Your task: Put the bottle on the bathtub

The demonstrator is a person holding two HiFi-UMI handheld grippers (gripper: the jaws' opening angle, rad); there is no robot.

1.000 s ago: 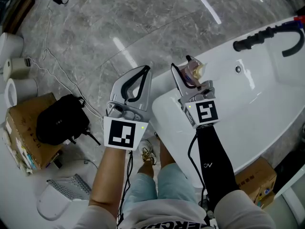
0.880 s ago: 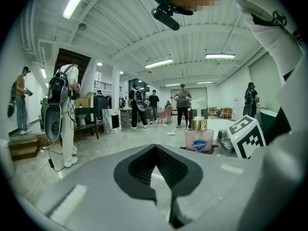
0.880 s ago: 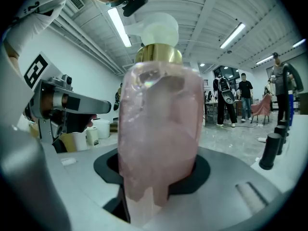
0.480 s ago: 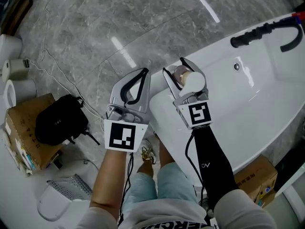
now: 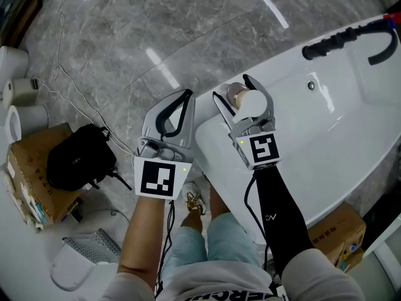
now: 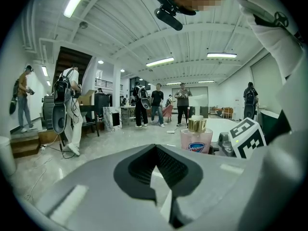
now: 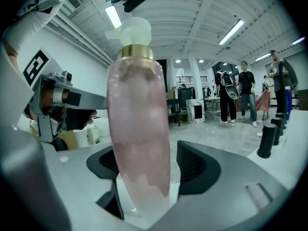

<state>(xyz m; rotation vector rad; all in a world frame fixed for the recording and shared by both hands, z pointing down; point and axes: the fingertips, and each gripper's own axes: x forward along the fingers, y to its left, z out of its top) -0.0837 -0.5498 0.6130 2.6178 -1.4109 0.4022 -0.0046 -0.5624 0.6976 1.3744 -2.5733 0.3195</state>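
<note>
A pink soap bottle [image 5: 247,102] with a gold collar and white pump stands upright on the end rim of the white bathtub [image 5: 326,124]. My right gripper [image 5: 233,88] reaches around it; its jaws have just been opening and are now spread, with the bottle between them. In the right gripper view the bottle [image 7: 139,129] fills the middle, with a gap to the right jaw. My left gripper [image 5: 187,95] hovers over the floor just left of the tub, shut and empty. The left gripper view shows the bottle [image 6: 196,138] to its right.
A black hand shower [image 5: 332,46] lies across the tub's far edge. On the floor to the left are a black bag [image 5: 78,155], a cardboard box [image 5: 31,174], white rolls [image 5: 22,89] and a cable. Another box [image 5: 338,234] sits under the tub. People stand far off.
The right gripper's jaws have spread apart around the bottle, which now stands upright on the tub rim. The left gripper has stayed where it was.
</note>
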